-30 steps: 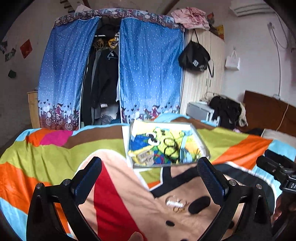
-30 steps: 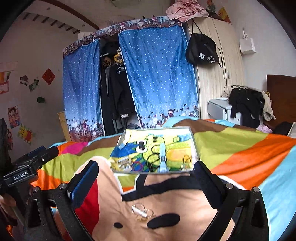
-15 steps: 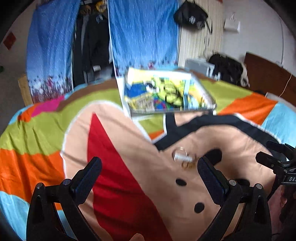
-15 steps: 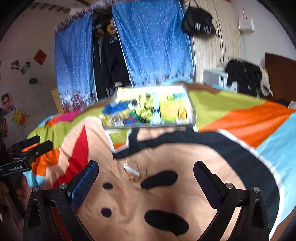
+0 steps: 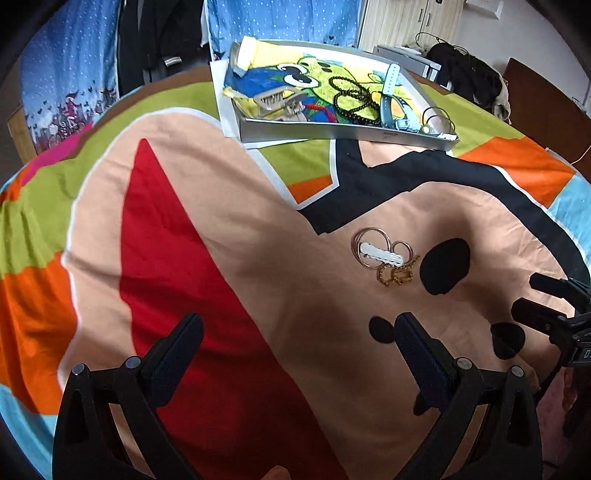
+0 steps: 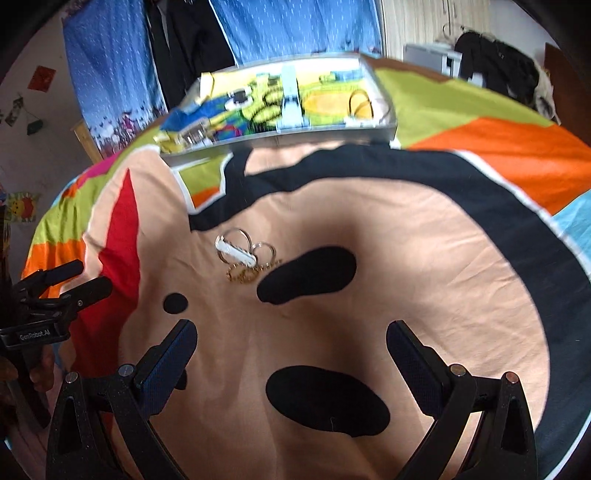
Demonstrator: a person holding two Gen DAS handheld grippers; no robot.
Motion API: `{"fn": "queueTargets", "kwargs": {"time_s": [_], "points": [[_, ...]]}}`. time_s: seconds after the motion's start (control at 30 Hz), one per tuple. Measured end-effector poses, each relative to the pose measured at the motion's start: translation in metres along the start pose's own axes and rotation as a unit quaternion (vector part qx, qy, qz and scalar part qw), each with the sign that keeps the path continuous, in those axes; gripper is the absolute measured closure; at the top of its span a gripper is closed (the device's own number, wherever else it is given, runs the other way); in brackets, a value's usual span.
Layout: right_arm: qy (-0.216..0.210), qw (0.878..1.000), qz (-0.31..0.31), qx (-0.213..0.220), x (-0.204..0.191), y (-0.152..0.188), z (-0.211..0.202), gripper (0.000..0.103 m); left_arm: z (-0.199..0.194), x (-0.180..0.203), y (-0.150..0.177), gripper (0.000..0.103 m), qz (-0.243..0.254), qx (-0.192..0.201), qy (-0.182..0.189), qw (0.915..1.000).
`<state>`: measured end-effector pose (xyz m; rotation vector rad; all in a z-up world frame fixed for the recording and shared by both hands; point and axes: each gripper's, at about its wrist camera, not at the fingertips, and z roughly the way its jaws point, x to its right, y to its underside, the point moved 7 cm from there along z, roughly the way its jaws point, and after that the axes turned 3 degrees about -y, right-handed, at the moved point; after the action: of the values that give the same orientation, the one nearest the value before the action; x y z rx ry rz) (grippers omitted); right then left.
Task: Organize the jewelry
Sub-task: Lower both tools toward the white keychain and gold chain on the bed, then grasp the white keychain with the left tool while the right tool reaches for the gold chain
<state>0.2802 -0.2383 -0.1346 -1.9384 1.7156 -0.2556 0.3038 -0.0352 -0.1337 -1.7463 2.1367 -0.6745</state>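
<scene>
A: A bedroom, with a bright patchwork bedspread (image 5: 229, 206) as the work surface and blue curtains (image 6: 295, 26) at the far wall. Starting from the left, what do you see?

B: The left gripper (image 5: 295, 347) hangs over the near red patch, fingers spread wide, nothing between them. Right of centre lies the loose pile: silver hoops (image 5: 371, 245), a white hair clip (image 5: 380, 254) lying across them, and a gold chain (image 5: 397, 273) touching their near edge.

A: And the tray (image 5: 343, 134)?

B: At the far side, well apart from the pile, already holding black beads (image 5: 354, 99) and a blue watch (image 5: 389, 92). The right gripper (image 6: 290, 354) is likewise spread and empty, near the pile.

A: What might go wrong?

B: The pieces overlap, so I judge that pinching one could drag the others. On soft fabric, thin hoops may also sink and slip from the pads.
</scene>
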Motion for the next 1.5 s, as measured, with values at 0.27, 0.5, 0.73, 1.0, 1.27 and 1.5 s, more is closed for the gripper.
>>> {"fn": "queueTargets", "kwargs": {"time_s": [0.27,0.5,0.73,1.0,1.27,1.5], "points": [[-0.005,1.000,0.009,-0.024,0.012,-0.001,0.024,0.000,0.028,-0.003,-0.011,0.003,-0.002,-0.019,0.040,0.9990],[-0.007,0.999,-0.030,-0.028,0.005,-0.007,0.043,0.000,0.038,0.013,-0.021,0.011,0.064,0.002,0.062,0.9960],[-0.012,0.997,-0.073,-0.027,-0.007,-0.008,0.054,0.007,0.061,0.022,-0.024,0.042,0.076,-0.012,0.097,0.9923],[-0.026,0.997,-0.066,-0.026,-0.010,-0.015,0.068,0.022,0.076,0.036,-0.028,0.070,0.072,-0.030,0.151,0.9854],[-0.057,0.996,-0.063,-0.033,-0.021,-0.023,0.088,0.040,0.094,0.039,-0.033,0.079,0.053,-0.052,0.175,0.9817],[-0.060,0.993,-0.087,-0.044,-0.030,-0.020,0.099,0.050,0.111,0.038,-0.039,0.090,0.037,-0.069,0.181,0.9804]]}}
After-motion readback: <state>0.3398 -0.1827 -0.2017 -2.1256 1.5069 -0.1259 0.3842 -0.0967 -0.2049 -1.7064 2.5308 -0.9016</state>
